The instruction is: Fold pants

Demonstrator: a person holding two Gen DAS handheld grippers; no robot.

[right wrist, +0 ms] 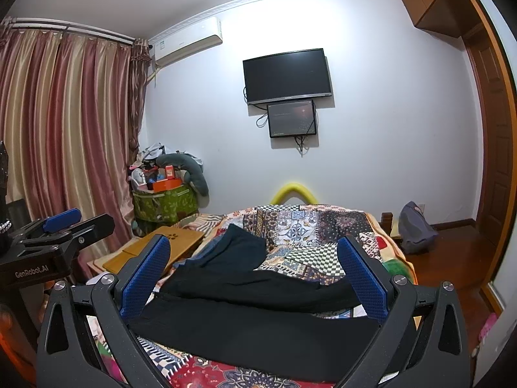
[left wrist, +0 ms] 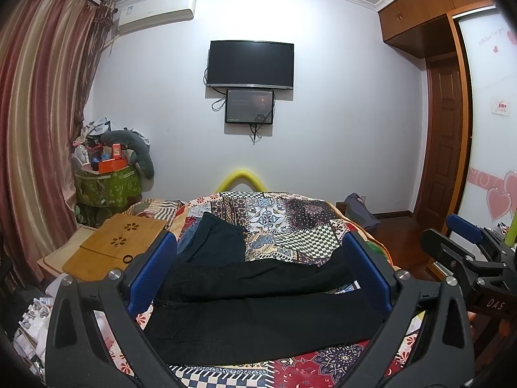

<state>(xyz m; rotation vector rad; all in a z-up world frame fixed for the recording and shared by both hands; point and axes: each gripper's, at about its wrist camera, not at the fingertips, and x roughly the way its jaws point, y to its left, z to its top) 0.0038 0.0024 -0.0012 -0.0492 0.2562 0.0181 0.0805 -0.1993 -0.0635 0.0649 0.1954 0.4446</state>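
Black pants point(left wrist: 258, 310) lie across the near part of the bed, on its patchwork quilt point(left wrist: 300, 223), legs running left to right, one partly over the other; a second dark garment point(left wrist: 216, 236) lies just beyond. The left claw point(left wrist: 258, 271) and right claw point(right wrist: 255, 278) both hover above the pants, blue pads spread wide, holding nothing. Likely risks: a pinch may catch only the upper leg layer, so the fold drags unevenly; the far garment, seemingly touching the pants, could be pulled along; the quilt beneath might bunch into the grip.
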